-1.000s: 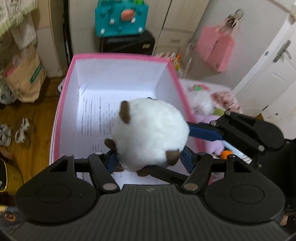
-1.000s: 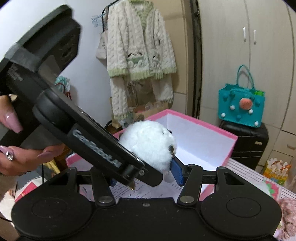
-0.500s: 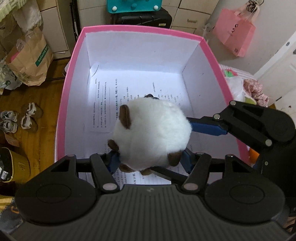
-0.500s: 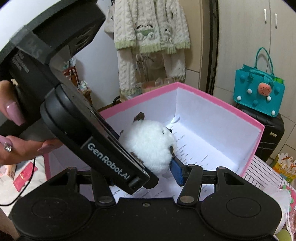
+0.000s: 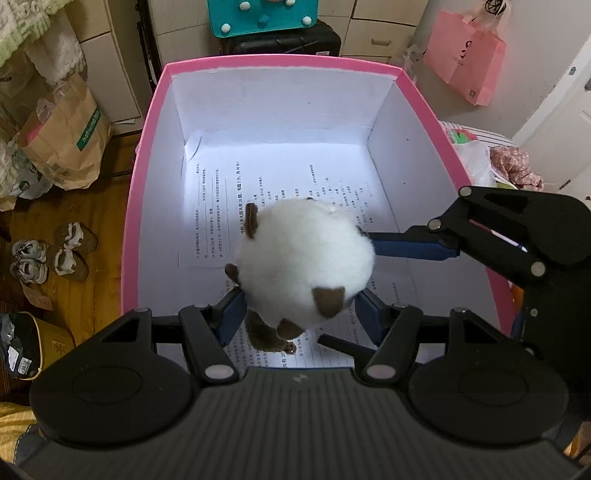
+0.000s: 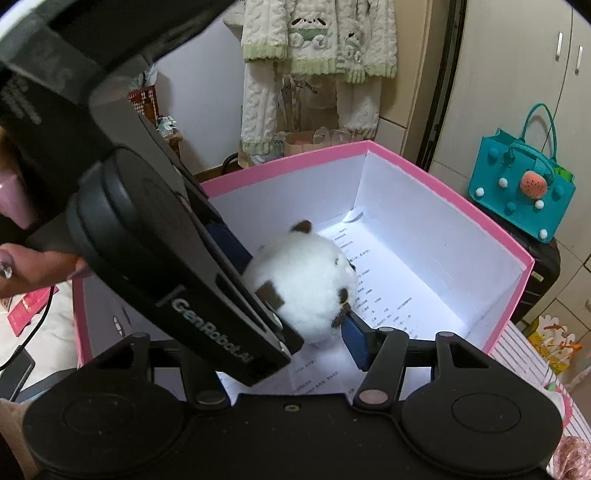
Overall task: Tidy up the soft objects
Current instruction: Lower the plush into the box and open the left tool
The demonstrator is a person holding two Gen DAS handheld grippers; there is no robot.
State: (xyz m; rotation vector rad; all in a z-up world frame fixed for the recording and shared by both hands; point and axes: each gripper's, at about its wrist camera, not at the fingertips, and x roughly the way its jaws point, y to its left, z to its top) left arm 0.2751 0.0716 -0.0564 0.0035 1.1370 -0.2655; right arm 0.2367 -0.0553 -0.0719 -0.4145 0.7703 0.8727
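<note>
Here, white plush toy (image 5: 304,262) between left tongs (image 5: 299,314), right tongs (image 6: 306,332) opening.

teal felt bag (image 5: 260,16): at 12 o'clock in the left wrist view, on a black suitcase (image 5: 280,40); at 3 o'clock in the right wrist view
pink paper bag (image 5: 466,61): at 1 o'clock, hanging against the wall
brown paper bag (image 5: 62,142): at 10 o'clock, standing on the wooden floor (image 5: 74,295)
shoes (image 5: 50,251): at 9 o'clock, two pairs side by side on the floor
yellow tub (image 5: 35,345): at 8 o'clock, near the frame's edge
knitted cardigan (image 6: 317,40): at 12 o'clock in the right wrist view, cream with green trim, hanging
cupboard doors (image 6: 517,74): at 2 o'clock, pale, with slim handles
</note>
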